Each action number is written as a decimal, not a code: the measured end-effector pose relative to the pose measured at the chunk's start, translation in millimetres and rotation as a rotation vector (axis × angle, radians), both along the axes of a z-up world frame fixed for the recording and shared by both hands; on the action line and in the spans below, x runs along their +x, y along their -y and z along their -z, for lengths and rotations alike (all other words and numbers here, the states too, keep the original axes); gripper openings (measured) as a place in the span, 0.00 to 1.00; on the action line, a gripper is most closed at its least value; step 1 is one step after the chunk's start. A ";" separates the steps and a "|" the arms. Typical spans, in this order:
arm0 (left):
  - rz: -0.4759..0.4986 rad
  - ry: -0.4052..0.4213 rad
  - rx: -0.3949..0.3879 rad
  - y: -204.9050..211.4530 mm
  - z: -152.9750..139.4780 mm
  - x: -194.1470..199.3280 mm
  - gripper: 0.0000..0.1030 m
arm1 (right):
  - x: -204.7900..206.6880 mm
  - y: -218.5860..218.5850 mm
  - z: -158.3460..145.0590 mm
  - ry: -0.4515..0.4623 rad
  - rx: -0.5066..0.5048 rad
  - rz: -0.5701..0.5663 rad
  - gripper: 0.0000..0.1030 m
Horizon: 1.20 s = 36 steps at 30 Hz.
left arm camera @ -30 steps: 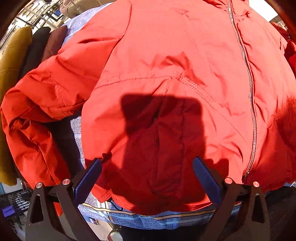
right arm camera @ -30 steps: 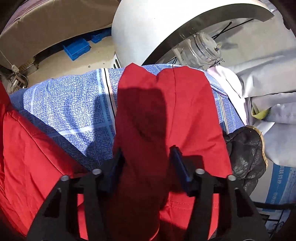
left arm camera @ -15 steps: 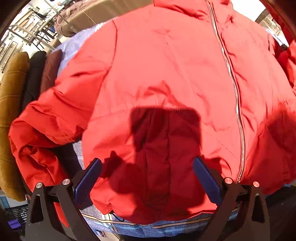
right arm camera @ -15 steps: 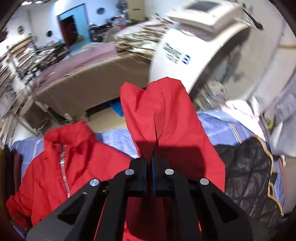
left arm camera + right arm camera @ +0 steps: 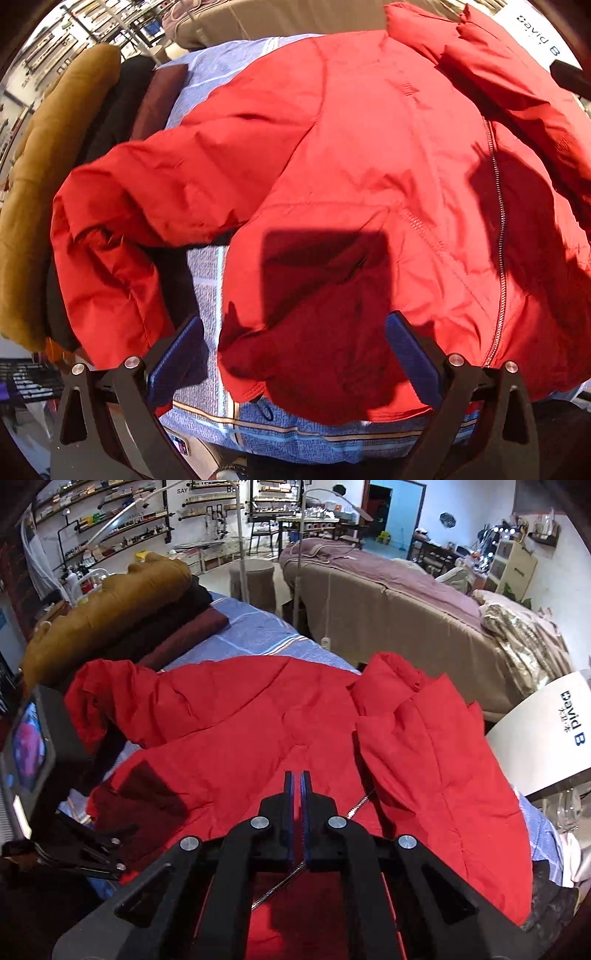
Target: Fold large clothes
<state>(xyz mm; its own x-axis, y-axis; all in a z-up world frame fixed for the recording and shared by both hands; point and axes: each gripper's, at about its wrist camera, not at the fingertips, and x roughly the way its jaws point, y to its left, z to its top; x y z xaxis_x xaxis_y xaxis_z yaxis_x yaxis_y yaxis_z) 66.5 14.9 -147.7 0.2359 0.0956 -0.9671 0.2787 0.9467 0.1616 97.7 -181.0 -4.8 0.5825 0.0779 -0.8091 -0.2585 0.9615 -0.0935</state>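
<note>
A large red zip-up jacket (image 5: 369, 166) lies front-up on a blue patterned bedcover (image 5: 295, 432). Its left sleeve (image 5: 122, 229) is bunched at the left; its right sleeve (image 5: 436, 760) is folded across the body over the zipper (image 5: 500, 229). My left gripper (image 5: 295, 350) is open above the jacket's hem, fingers either side of it and holding nothing. My right gripper (image 5: 297, 786) is shut above the middle of the jacket (image 5: 240, 738); I see no cloth between its pads. The left gripper also shows at the left in the right wrist view (image 5: 92, 849).
Folded clothes are stacked at the bed's left: a mustard coat (image 5: 44, 184), a black one (image 5: 166, 616) and a maroon one (image 5: 192, 631). A white machine (image 5: 543, 738) stands at the right. A beige massage bed (image 5: 399, 613) stands behind.
My right gripper closed on the right sleeve, lifted it and carried it over the jacket body, where it now lies folded. My left gripper drew back a little and stayed open.
</note>
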 end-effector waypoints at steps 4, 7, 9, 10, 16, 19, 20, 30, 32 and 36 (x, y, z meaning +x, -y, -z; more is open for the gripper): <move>-0.003 -0.011 -0.003 -0.1 3.1 1.6 0.94 | 3.4 29.3 10.3 -0.034 -0.037 0.222 0.90; 0.021 -0.015 -0.004 8.4 5.2 7.4 0.94 | 7.1 47.3 18.7 -0.004 -0.130 0.287 0.90; 0.047 -0.005 -0.009 13.3 6.3 12.6 0.94 | 20.4 41.5 36.3 -0.028 -0.296 0.220 0.90; 0.056 0.000 -0.013 15.6 5.5 15.7 0.94 | 27.5 35.5 47.7 -0.037 -0.384 0.184 0.89; 0.045 0.034 -0.022 16.0 -4.4 23.4 0.94 | 53.7 36.5 102.3 -0.104 -0.654 0.102 0.14; 0.002 0.031 -0.017 2.5 -2.8 23.5 0.94 | 52.8 45.6 86.4 -0.078 -0.572 0.141 0.04; -0.011 0.028 -0.013 -2.2 -1.6 23.4 0.94 | 48.4 42.8 75.0 -0.054 -0.540 0.135 0.04; -0.089 0.034 -0.003 -26.2 -3.8 32.1 0.94 | -19.8 -0.5 69.9 -0.146 -0.242 -0.052 0.32; -0.068 0.041 -0.013 -18.1 -6.6 36.8 0.94 | -24.2 -2.1 74.4 -0.166 -0.247 -0.037 0.70; 0.012 0.069 -0.040 11.6 -15.2 46.5 0.94 | -39.4 3.4 48.3 -0.097 -0.215 -0.030 0.74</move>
<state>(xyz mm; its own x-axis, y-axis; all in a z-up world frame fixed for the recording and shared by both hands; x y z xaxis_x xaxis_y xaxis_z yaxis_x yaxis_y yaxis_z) 113.1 3.3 -132.5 0.3034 0.0544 -0.9513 0.2793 0.9494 0.1434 58.2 -184.4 -53.2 0.5014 -0.0858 -0.8609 -0.3044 0.9140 -0.2684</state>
